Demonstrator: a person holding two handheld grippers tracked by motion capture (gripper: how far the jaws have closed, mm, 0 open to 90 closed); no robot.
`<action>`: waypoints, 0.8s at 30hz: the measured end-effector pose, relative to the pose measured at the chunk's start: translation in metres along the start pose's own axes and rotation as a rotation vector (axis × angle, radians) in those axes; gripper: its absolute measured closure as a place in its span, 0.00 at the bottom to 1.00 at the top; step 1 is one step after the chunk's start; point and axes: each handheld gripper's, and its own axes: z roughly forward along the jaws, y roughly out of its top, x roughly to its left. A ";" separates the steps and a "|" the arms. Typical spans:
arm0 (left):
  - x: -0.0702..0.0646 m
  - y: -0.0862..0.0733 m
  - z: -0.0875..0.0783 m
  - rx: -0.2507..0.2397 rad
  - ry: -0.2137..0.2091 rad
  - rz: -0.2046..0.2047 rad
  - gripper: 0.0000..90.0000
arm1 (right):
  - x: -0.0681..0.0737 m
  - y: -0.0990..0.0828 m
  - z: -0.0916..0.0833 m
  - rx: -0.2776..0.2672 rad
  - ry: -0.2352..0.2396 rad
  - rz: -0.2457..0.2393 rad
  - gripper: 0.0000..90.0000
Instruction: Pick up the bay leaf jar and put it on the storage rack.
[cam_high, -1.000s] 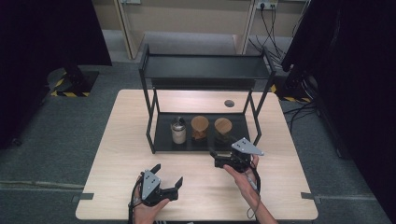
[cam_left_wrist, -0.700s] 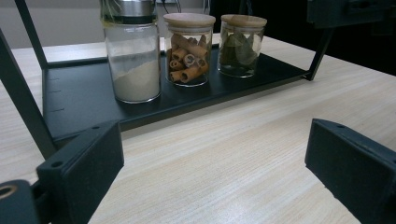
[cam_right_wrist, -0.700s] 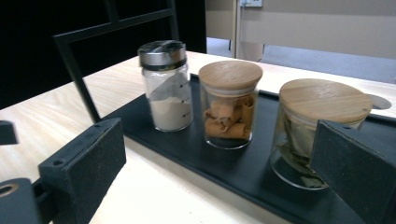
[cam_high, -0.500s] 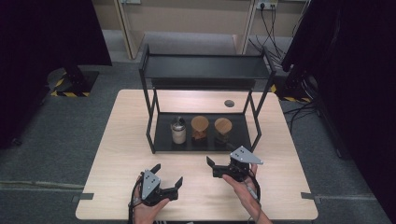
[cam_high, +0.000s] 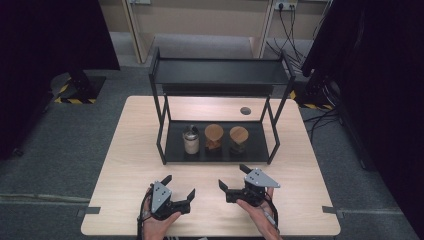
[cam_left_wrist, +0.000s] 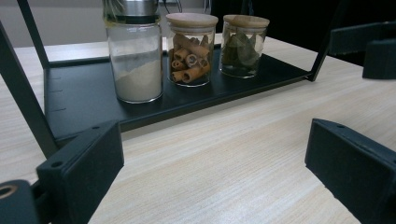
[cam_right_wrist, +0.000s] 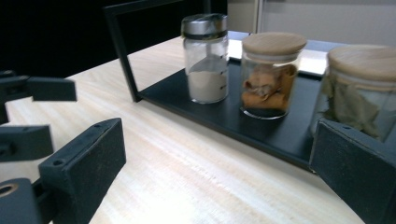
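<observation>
We hold both the left gripper (cam_high: 180, 186) and right gripper (cam_high: 233, 177) wide, empty, just before the black shelf (cam_high: 175, 155) with its three jars (cam_high: 213, 138).

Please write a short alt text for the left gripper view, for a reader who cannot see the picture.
Three glass jars stand in a row on the black bottom shelf of a metal rack: a metal-lidded jar of pale powder, a wooden-lidded jar of cinnamon rolls and a wooden-lidded jar of dried leaves. The left gripper is open and empty above the light wooden table.
</observation>
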 end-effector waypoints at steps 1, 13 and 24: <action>0.000 0.000 0.000 -0.001 0.000 0.000 0.04 | 0.001 -0.001 0.000 0.003 0.006 0.001 0.04; 0.000 0.000 0.001 0.002 0.000 0.000 0.04 | 0.003 -0.010 -0.004 0.022 0.025 0.007 0.04; -0.002 -0.001 -0.001 -0.003 -0.002 0.001 0.04 | 0.000 -0.012 -0.007 0.022 0.011 0.024 0.04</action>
